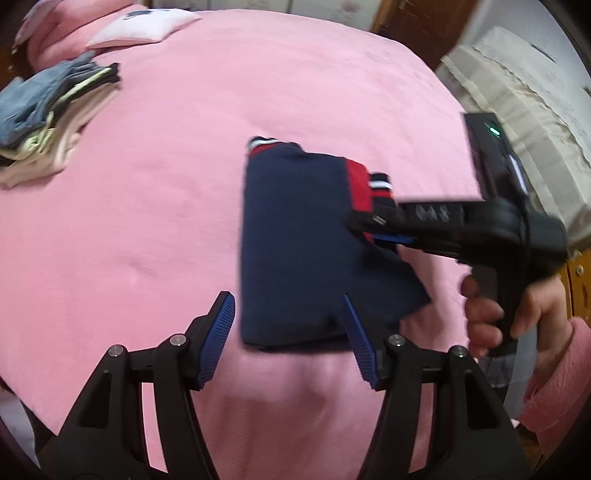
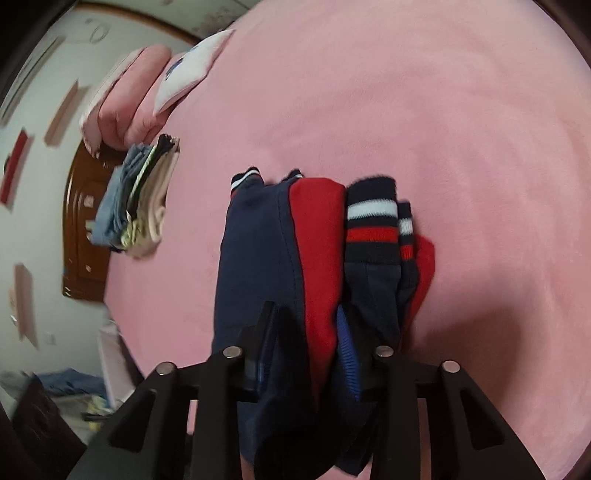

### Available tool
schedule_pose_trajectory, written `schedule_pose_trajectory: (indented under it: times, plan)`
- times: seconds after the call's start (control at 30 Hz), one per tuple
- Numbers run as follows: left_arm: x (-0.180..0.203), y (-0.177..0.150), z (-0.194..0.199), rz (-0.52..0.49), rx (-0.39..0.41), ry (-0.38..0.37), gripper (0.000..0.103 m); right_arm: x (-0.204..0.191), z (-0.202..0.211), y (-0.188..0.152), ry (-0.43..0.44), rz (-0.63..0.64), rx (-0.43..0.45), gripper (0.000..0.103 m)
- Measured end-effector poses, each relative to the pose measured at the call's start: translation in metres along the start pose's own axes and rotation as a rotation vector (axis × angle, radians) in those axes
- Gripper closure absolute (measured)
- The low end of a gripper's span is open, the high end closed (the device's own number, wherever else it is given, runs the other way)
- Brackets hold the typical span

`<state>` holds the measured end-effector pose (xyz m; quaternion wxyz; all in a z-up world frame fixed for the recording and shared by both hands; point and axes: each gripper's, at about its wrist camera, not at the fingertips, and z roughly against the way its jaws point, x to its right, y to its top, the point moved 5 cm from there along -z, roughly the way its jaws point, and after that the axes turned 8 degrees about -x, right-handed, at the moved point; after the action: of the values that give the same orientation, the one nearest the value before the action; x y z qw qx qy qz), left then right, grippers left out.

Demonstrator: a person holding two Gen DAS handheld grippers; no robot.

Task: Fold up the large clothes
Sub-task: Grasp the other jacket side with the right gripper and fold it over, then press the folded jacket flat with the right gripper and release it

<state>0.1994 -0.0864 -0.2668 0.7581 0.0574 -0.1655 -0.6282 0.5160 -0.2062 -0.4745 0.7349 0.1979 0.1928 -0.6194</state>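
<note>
1. A folded navy jacket, with red panels and striped cuffs, lies on a pink bed a little toward the near edge.
2. The left gripper hangs over the jacket's near edge with its jaws spread wide; the blue pads stand apart and press on nothing (the left pad is over bare bed, the right one over the jacket's near corner).
3. The right gripper has a fold of jacket between its jaws, red and navy cloth bunched there; the jaws are only partly apart, and whether the pads truly pinch the cloth cannot be told.
4. In the left wrist view the right gripper reaches in from the right, its tip at the jacket's red side, held by a hand in a pink sleeve.
5. A stack of folded clothes sits at the far left of the bed, well apart from the jacket.
6. Pink pillows lie at the far end.
</note>
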Motion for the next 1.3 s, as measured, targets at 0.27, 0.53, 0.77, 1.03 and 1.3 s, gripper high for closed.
schedule_pose_trajectory:
  times: [0.27, 0.53, 0.77, 1.03, 1.3]
  plan:
    - [-0.021, 0.019, 0.004, 0.062, 0.025, 0.026, 0.046, -0.012, 0.04, -0.014, 0.08, 0.053, 0.124, 0.1]
    - [-0.014, 0.034, -0.017, 0.011, -0.027, 0.021, 0.046, 0.029, 0.055, -0.051, -0.049, -0.08, 0.135, 0.1]
    - [-0.01, 0.039, -0.041, -0.009, -0.083, 0.038, 0.046, 0.041, 0.012, -0.053, -0.186, -0.043, 0.101, 0.1]
    - [-0.011, 0.064, -0.035, -0.063, -0.059, 0.024, 0.046, 0.025, 0.036, -0.051, -0.21, -0.045, 0.131, 0.1]
    - [-0.02, 0.118, -0.063, 0.017, -0.101, -0.146, 0.064, -0.033, 0.056, -0.038, -0.129, 0.182, 0.258, 0.096]
